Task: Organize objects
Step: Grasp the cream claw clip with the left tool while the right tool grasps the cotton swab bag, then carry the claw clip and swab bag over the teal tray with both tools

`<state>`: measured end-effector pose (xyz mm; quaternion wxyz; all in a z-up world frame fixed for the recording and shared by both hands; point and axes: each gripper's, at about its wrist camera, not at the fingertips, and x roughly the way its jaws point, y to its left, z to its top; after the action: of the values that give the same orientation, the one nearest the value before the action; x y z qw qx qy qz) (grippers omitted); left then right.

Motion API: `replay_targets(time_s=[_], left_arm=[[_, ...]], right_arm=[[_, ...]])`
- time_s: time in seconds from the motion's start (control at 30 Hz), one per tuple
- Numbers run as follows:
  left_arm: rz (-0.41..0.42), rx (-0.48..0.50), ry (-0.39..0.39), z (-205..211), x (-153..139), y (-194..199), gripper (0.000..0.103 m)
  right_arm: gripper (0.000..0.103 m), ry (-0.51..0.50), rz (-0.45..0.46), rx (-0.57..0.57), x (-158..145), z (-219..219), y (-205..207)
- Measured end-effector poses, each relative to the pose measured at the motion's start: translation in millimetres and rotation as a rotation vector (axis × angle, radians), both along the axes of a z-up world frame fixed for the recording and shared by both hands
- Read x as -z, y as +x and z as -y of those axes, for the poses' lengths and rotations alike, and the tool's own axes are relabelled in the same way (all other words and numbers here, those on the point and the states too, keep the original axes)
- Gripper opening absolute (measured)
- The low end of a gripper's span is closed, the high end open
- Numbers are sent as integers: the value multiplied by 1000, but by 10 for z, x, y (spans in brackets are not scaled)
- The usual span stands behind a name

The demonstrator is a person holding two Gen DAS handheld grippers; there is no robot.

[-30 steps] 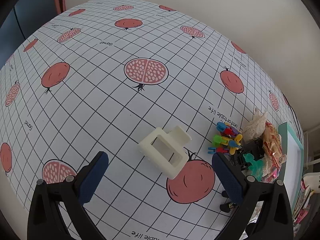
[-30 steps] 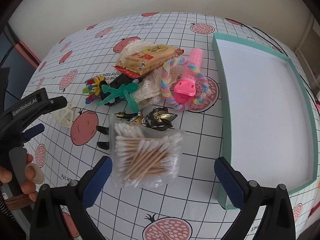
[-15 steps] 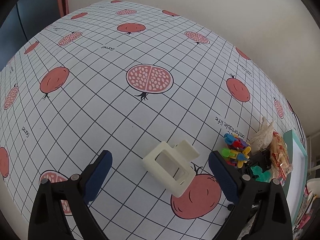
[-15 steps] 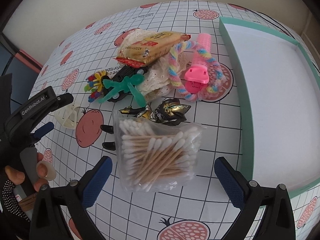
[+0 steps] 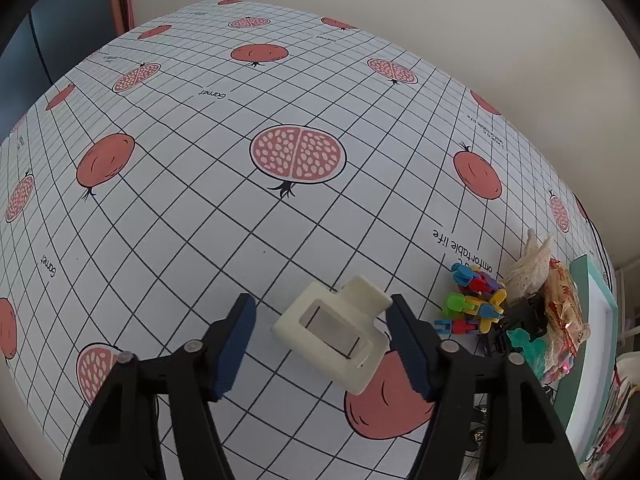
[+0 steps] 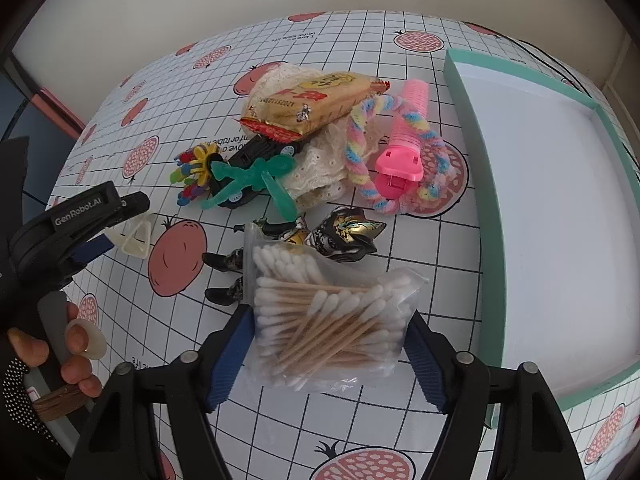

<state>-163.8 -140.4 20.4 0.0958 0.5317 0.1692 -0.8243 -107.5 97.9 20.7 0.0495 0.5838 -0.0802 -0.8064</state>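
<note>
While the cream plastic clip (image 5: 336, 334) lies flat on the pomegranate-print tabletop (image 5: 200, 200), the left claw (image 5: 324, 346) straddles it, pads apart and not yet pinching. Across the tabletop, the right claw (image 6: 330, 358) brackets the bag of cotton swabs (image 6: 328, 320), unclosed, beside the teal tray (image 6: 472, 128).

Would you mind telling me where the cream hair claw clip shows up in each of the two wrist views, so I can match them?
Left wrist view: the cream hair claw clip lies low and centre, between the open left gripper fingers.
Right wrist view: it sits at the far left, beside the left gripper's tip.
Shared landmark: the colourful clip cluster, to the clip's right in both.
</note>
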Motion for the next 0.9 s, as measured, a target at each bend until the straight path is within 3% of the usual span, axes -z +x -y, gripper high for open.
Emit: replay_targets(time_s=[0.53,0.9], left_arm=[[3,13,-4,-6,-20,16,57],[-88,22,0,-89,-377,129,57]], right_arm=[[73,-3,-7,-6,-44,-41,17],[73,-46,-58,28,-297,-190,70]])
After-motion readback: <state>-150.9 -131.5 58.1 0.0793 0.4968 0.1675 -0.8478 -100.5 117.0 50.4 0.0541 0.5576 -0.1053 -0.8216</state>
